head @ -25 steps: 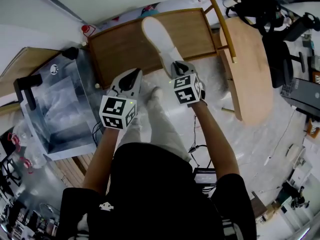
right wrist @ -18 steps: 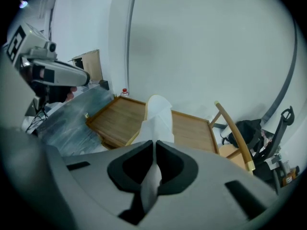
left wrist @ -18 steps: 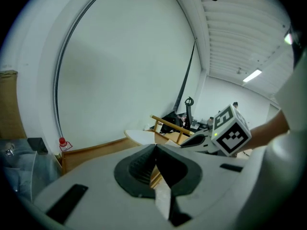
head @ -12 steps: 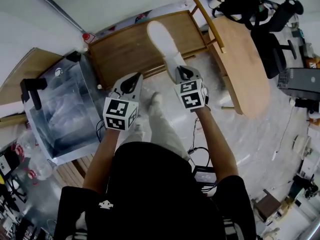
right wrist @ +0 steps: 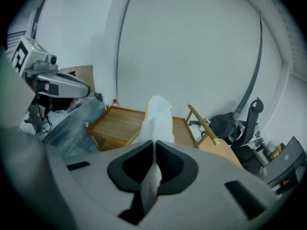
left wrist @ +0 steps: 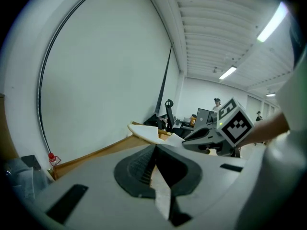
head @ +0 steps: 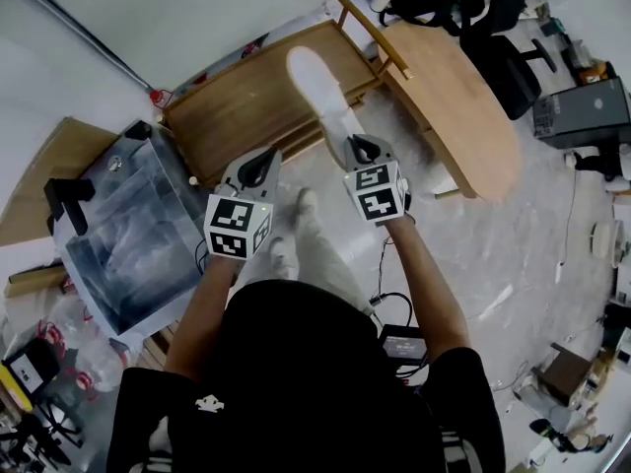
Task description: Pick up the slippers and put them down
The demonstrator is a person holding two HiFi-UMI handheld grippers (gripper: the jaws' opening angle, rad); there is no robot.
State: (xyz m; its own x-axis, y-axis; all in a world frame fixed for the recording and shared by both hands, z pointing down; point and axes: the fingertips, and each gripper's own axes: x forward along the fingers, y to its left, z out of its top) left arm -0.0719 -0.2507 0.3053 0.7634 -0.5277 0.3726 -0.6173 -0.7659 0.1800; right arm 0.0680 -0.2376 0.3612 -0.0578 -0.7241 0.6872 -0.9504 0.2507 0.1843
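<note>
A long white slipper (head: 315, 82) sticks out forward from my right gripper (head: 357, 144), which is shut on its near end. It hangs in the air over the low wooden rack (head: 237, 116). In the right gripper view the slipper (right wrist: 157, 116) runs up from between the dark pads of the right gripper (right wrist: 154, 143). My left gripper (head: 264, 161) is level with it on the left, its jaws closed tip to tip, and I see nothing held in it. The left gripper view shows those closed tips (left wrist: 154, 147), with the slipper (left wrist: 144, 132) beyond.
A clear plastic box (head: 128, 225) stands on the left. To the right are an oval wooden table (head: 463, 106) and an office chair (head: 493, 8). The person's shoes (head: 308, 203) and cables (head: 389, 294) are on the plastic-covered floor below.
Both grippers have risen and drawn slightly together. The slipper has come up with the right gripper, still pointing forward over the rack.
</note>
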